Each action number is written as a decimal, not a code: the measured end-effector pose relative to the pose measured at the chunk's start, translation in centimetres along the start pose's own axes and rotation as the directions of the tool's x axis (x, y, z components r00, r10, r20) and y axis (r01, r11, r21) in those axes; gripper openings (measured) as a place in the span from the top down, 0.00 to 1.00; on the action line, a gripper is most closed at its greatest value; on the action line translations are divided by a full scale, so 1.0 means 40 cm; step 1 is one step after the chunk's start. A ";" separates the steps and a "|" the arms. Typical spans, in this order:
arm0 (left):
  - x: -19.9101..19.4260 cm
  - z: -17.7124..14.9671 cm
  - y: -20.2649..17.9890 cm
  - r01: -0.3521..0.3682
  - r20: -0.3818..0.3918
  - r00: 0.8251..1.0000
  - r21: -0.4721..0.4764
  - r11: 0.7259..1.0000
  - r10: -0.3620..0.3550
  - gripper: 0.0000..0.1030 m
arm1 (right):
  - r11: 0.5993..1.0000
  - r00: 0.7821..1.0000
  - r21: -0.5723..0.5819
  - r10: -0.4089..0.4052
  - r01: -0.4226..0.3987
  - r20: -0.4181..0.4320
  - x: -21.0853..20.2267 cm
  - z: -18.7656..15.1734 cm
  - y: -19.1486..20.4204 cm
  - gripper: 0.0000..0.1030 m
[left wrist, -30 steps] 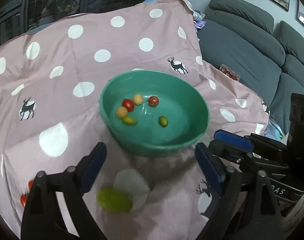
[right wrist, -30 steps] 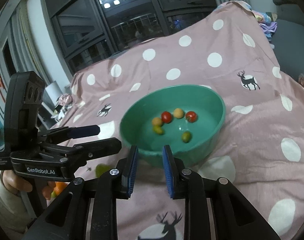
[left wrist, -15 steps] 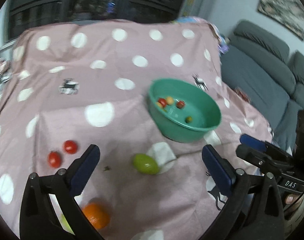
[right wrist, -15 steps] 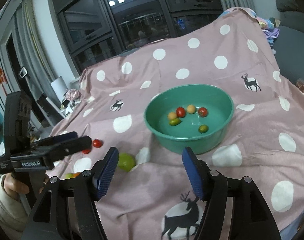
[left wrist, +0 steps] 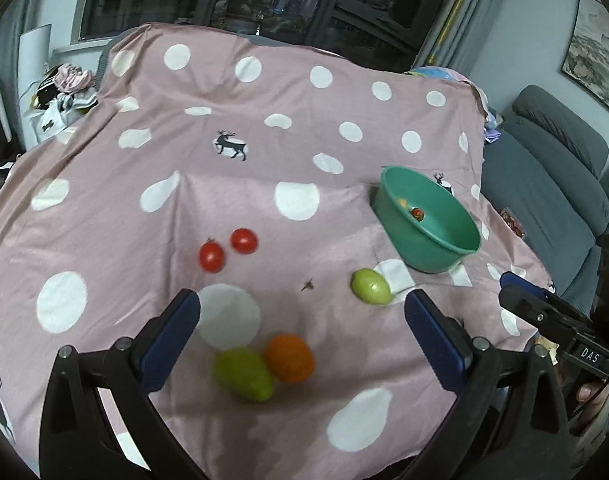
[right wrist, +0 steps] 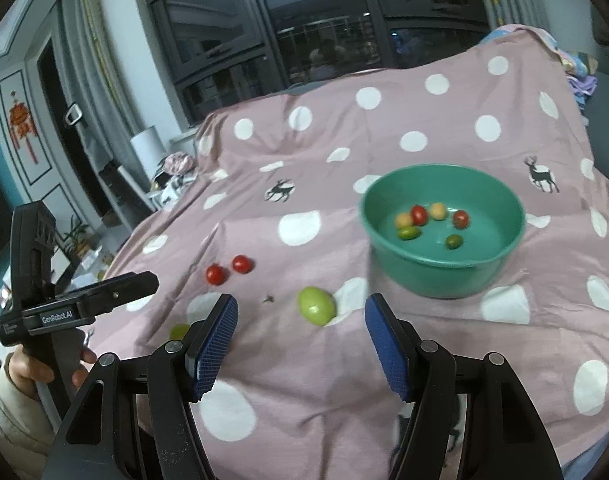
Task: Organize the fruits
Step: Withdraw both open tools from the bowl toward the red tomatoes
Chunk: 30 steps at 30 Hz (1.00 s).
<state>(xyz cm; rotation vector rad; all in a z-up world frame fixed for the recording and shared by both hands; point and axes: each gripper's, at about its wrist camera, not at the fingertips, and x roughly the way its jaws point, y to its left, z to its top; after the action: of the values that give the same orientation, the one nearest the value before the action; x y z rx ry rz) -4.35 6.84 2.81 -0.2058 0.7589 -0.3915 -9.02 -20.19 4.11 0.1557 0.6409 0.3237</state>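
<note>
My left tool gapes wide and empty above the orange; my right tool stands open short of the green fruit.

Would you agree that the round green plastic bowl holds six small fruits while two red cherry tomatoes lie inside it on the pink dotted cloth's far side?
Not quite: the two red cherry tomatoes lie outside the round green plastic bowl, on the pink dotted cloth to its left, as the right wrist view shows. The bowl does hold six small fruits.

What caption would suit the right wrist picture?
Open right claw above a green fruit, beside a green bowl holding small fruits.
</note>
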 end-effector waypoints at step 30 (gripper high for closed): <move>0.085 -0.038 0.118 -0.082 -0.065 0.994 0.094 0.992 0.089 0.01 | 0.995 0.975 -0.078 0.051 -0.069 -0.216 0.224 -0.019 0.102 0.35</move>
<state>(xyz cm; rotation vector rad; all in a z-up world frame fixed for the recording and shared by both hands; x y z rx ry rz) -1.88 9.66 -1.91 -0.0737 0.8127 -0.3526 -3.73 -13.27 -0.53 0.0592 0.8350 0.4294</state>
